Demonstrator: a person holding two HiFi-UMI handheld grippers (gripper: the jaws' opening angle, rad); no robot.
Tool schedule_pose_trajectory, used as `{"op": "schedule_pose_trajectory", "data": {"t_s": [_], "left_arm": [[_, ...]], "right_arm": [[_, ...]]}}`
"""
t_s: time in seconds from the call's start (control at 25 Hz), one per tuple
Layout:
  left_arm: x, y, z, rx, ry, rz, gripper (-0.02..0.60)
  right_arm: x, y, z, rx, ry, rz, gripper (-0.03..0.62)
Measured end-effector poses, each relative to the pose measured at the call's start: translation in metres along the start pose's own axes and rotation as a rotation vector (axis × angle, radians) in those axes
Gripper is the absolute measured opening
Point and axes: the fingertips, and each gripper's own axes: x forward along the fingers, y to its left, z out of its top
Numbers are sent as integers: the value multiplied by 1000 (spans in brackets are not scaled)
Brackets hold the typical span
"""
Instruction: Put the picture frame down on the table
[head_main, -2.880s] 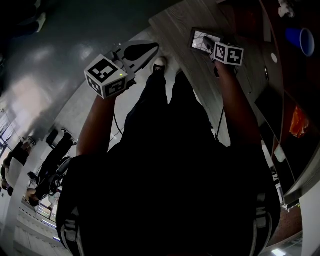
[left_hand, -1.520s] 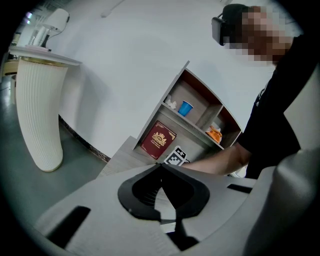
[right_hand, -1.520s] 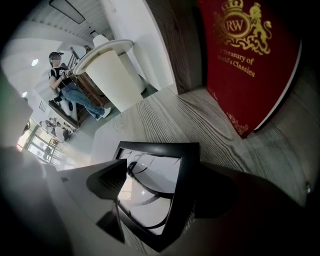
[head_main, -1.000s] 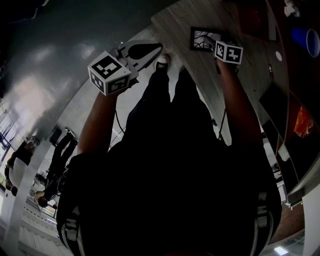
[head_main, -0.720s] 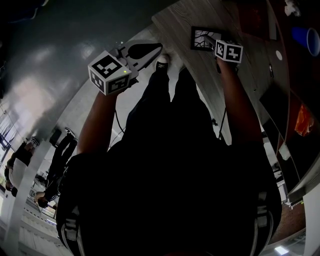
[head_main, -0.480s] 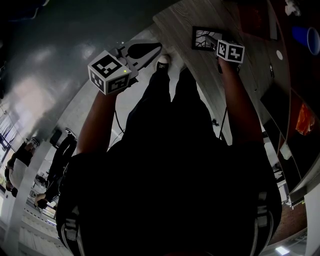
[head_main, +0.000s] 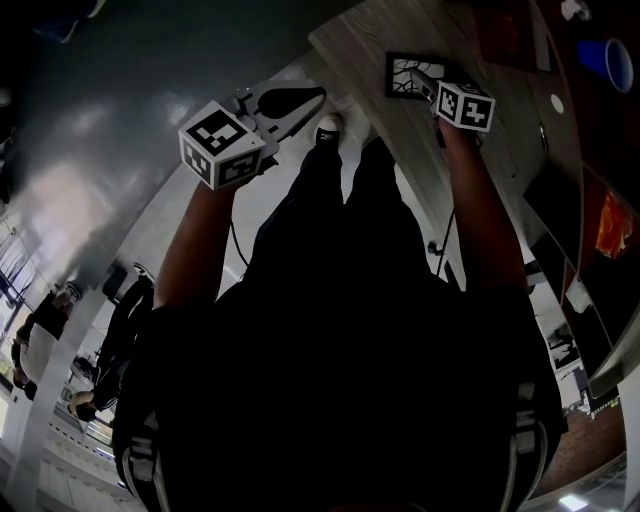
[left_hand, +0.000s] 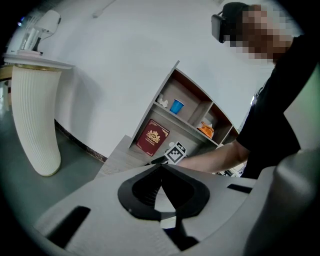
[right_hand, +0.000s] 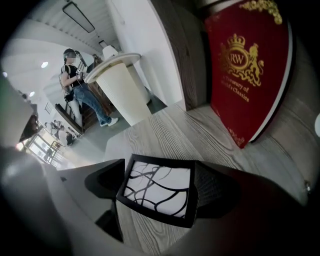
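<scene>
The person's (head_main: 350, 330) dark body fills most of the head view, with grey floor (head_main: 110, 110) to the left and the wooden table (head_main: 370, 40) at the top. The shelf (left_hand: 192, 107) behind the table reads clearly only in the left gripper view, which also shows a tall white ribbed stand (left_hand: 35, 120) on the floor. The right gripper view shows that same stand from the other side. It also shows a red book (right_hand: 245, 70) with a gold crest, upright at the back of the table, which the head view does not show.

The left gripper (left_hand: 161, 167) is held out over the floor, well apart from the table. Its jaws meet at the tips with nothing between them.

The right gripper (right_hand: 160, 167) reaches over the table. Its jaws stand a frame's width apart, pressed against the two side edges of the picture frame (right_hand: 159, 192). The frame is black, with black curved lines on white. It lies face up, low at the table top, though no view shows whether it rests on the wood.

A blue cup (left_hand: 176, 106) sits on the shelf.
</scene>
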Motion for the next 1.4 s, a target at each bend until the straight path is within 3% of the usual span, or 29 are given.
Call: {"op": "schedule_pose_trajectory", "data": {"t_s": [0.16,0.4,0.64,0.8,1.24,1.4], "left_arm": [[-11,-3,-3,11,7,1,17],[-22,-11,2,31,1,5,17],[-40,-23,13,93,5,2,17],[-56,-24,26,111,-18,20,17],[-62,-51,43,188,-35,-17,17],[-57,-61,48,212,-34,-34,17]], "right_arm": [[-20,22,26,-62,-105,32,411],[-42,49,35,-131,-125,49,402],[-74,63,48,-157,-204,33,240],[-100,70,63,-170,-266,8,198],[-172,80,80,-163,-401,-42,129],[-204,79,88,-160,-482,-69,69]]}}
